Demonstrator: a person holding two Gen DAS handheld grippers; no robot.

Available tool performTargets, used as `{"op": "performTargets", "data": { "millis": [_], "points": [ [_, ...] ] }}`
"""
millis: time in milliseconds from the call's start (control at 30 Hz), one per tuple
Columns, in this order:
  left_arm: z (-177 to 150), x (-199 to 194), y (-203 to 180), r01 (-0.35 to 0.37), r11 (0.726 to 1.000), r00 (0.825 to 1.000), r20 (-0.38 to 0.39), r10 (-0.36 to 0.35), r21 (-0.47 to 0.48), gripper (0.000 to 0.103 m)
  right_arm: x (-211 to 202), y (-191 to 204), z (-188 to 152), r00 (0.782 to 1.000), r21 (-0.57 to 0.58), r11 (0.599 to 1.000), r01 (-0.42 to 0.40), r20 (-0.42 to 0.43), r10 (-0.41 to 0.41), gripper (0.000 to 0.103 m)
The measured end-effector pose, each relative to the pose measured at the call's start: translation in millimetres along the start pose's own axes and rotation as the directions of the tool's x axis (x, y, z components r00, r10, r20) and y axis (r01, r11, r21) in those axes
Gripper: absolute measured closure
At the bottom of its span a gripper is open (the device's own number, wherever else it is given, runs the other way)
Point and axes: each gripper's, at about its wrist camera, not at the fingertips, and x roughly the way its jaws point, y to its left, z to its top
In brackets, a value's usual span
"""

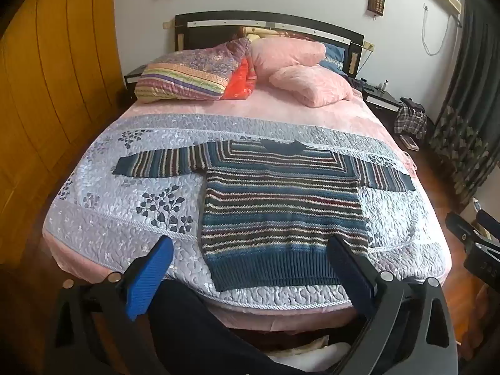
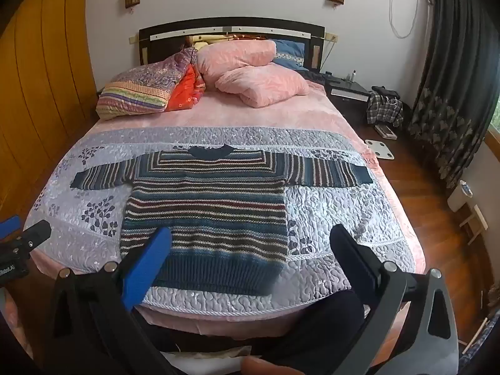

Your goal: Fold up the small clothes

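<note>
A striped knitted sweater (image 1: 281,200) (image 2: 209,206) in blue, brown and cream lies flat on the quilted bedspread (image 1: 125,218) (image 2: 337,218), both sleeves spread sideways, neck toward the headboard. My left gripper (image 1: 250,250) hovers open above the foot of the bed, in front of the sweater's hem, with nothing between its blue fingers (image 1: 150,278). My right gripper (image 2: 250,243) is likewise open and empty, held over the hem's right half. Each gripper shows at the edge of the other's view: the right one (image 1: 472,240), the left one (image 2: 18,243).
Pink pillows (image 1: 309,84) and a striped folded quilt (image 1: 190,75) are piled by the dark headboard (image 1: 268,25). A wooden wardrobe (image 1: 47,93) stands left. Right of the bed are a nightstand (image 2: 347,89), a plaid bag (image 2: 384,109), a white scale (image 2: 379,148) and dark curtains (image 2: 453,78).
</note>
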Motion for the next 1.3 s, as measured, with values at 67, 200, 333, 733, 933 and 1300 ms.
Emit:
{"op": "performTargets", "data": {
  "millis": [67, 200, 333, 733, 933, 1300],
  "points": [
    [0, 1, 1, 0.002, 1.000, 1.000, -0.006, -0.003, -0.006, 0.004, 1, 1, 1, 1.000, -0.001, 1.000, 0.000, -0.001, 0.000, 0.003],
    [-1, 2, 1, 0.001, 1.000, 1.000, -0.012, -0.001, -0.009, 0.004, 1, 1, 1, 1.000, 0.008, 1.000, 0.003, 0.006, -0.003, 0.003],
    [-1, 4, 3, -0.002, 1.000, 1.000, -0.007, 0.002, -0.002, 0.004, -1, -3, -2, 1.000, 0.009, 1.000, -0.001, 0.011, 0.001, 0.003],
    [-3, 7, 4, -0.002, 1.000, 1.000, -0.008, 0.002, -0.002, 0.004, 1, -4, -7, 1.000, 0.008, 1.000, 0.008, 0.014, -0.008, 0.003],
    [-1, 3, 1, -0.008, 1.000, 1.000, -0.002, 0.008, -0.004, 0.004, 3, -3, -9, 1.000, 0.004, 1.000, 0.014, 0.009, -0.014, 0.003],
    [-2, 1, 1, -0.009, 1.000, 1.000, -0.002, 0.009, -0.007, 0.004, 2, -3, -9, 1.000, 0.004, 1.000, 0.014, 0.009, -0.014, 0.003]
  ]
}}
